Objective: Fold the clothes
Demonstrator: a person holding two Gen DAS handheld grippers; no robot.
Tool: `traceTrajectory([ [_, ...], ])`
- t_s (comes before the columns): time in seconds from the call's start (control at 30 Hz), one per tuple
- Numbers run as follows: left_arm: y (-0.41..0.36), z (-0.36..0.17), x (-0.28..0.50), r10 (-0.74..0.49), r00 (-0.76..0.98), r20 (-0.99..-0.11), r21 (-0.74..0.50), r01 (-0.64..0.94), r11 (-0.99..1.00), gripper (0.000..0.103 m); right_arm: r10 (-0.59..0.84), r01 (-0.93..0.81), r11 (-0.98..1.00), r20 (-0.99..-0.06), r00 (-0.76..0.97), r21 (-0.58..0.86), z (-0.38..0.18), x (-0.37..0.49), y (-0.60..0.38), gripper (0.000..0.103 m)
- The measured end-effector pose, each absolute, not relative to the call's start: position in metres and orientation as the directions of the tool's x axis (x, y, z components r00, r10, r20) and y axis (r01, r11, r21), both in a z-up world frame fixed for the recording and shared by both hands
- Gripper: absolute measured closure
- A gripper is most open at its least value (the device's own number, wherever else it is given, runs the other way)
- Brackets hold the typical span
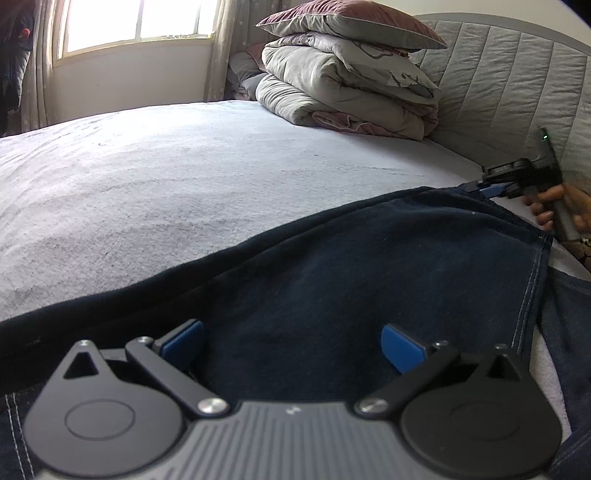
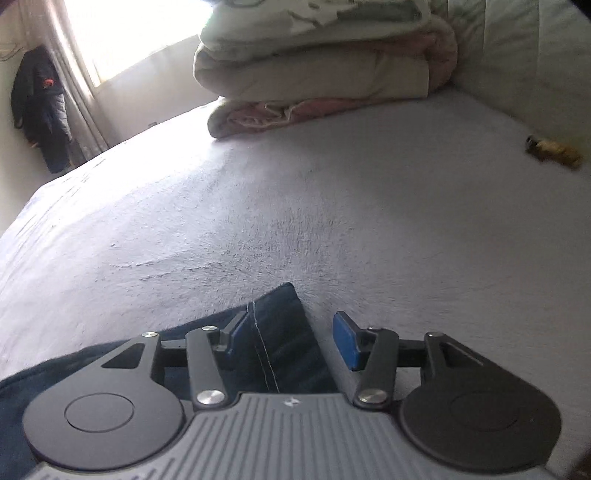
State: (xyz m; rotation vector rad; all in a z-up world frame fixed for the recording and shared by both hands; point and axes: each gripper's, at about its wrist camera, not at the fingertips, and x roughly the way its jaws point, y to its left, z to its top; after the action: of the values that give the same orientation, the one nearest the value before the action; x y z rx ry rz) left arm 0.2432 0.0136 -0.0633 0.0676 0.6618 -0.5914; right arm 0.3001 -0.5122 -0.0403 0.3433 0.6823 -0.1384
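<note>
Left wrist view looks down over the left tool [image 1: 293, 345], whose two blue pads stand wide apart with nothing pinched between them. Beneath and ahead of them lies a dark navy garment [image 1: 369, 280], spread flat on a pale grey bed [image 1: 166, 177] near the edge closest to the camera. Pale stitching runs along the garment's hem on the side toward the padded headboard [image 1: 517, 81]. At that far end of the garment, close to the headboard, the right tool [image 1: 480, 184] reaches its blue tips to the cloth's corner, and a hand [image 1: 557, 206] grips its handle. A stack of folded grey and pink quilts [image 1: 343, 88], topped by a mauve pillow [image 1: 343, 22], sits in the bed's corner where the headboard meets the window side. A bright window [image 1: 136, 22] with curtains fills the wall beyond.

Right wrist view shows the right tool [image 2: 291, 338] with its pads parted about halfway. A corner of the navy garment [image 2: 280, 325], marked by a line of white stitching, lies between them, close beside one pad and clear of the other; the pads do not press on it. Beyond, the bed [image 2: 295, 203] runs to the quilts [image 2: 317, 74]. A small yellowish object [image 2: 554, 151], too blurred to identify, lies near the headboard edge. A dark coat [image 2: 40, 107] hangs in the room's far corner.
</note>
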Motion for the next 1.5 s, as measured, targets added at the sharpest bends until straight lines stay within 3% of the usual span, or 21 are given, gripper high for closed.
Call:
traceTrajectory([
  [0.03,0.014,-0.063,0.243,-0.498,0.631,-0.595,-0.128,0.537,0.834,0.0,-0.011,0.225,0.937,-0.622,0.783,0.267,-0.042,0.301,-0.509,0.057],
  [0.1,0.014,-0.063,0.243,-0.497,0.631,-0.595,-0.127,0.537,0.834,0.0,-0.046,0.209,0.955,-0.595,0.803,0.208,-0.044,0.3,-0.496,0.083],
  [0.3,0.01,-0.063,0.239,-0.474,0.639,-0.605,-0.087,0.539,0.838,0.0,-0.145,0.198,0.977,-0.428,0.892,0.082,-0.028,0.289,-0.48,0.091],
  [0.43,0.01,-0.063,0.239,-0.476,0.639,-0.605,-0.091,0.539,0.838,0.0,-0.187,0.223,0.975,-0.496,0.848,0.015,-0.048,0.312,-0.48,0.092],
  [0.53,0.01,-0.063,0.239,-0.476,0.638,-0.605,-0.092,0.538,0.838,0.0,-0.198,0.239,0.971,-0.512,0.836,0.013,-0.051,0.313,-0.479,0.089],
  [0.7,0.009,-0.062,0.238,-0.47,0.639,-0.609,-0.087,0.536,0.84,0.0,-0.247,0.289,0.957,-0.525,0.814,-0.002,-0.036,0.297,-0.468,0.067],
  [0.8,0.009,-0.059,0.237,-0.465,0.642,-0.61,-0.083,0.531,0.843,0.0,-0.192,0.244,0.969,-0.511,0.838,0.037,-0.022,0.277,-0.448,0.052],
  [0.87,0.009,-0.055,0.235,-0.459,0.648,-0.608,-0.091,0.518,0.851,0.001,-0.14,0.177,0.984,-0.513,0.847,0.024,-0.016,0.264,-0.426,0.048],
  [1.03,0.017,-0.036,0.217,-0.496,0.631,-0.596,-0.211,0.473,0.855,0.002,-0.073,0.069,0.997,-0.575,0.815,-0.029,-0.019,0.239,-0.389,0.047],
  [1.2,0.026,-0.023,0.181,-0.52,0.612,-0.596,-0.259,0.466,0.846,0.002,-0.121,0.146,0.989,-0.663,0.739,-0.018,-0.037,0.217,-0.4,0.047],
  [1.5,0.024,0.011,0.101,-0.536,0.601,-0.593,-0.232,0.51,0.828,0.002,-0.157,0.275,0.958,-0.647,0.746,0.084,-0.015,0.135,-0.402,0.047],
])
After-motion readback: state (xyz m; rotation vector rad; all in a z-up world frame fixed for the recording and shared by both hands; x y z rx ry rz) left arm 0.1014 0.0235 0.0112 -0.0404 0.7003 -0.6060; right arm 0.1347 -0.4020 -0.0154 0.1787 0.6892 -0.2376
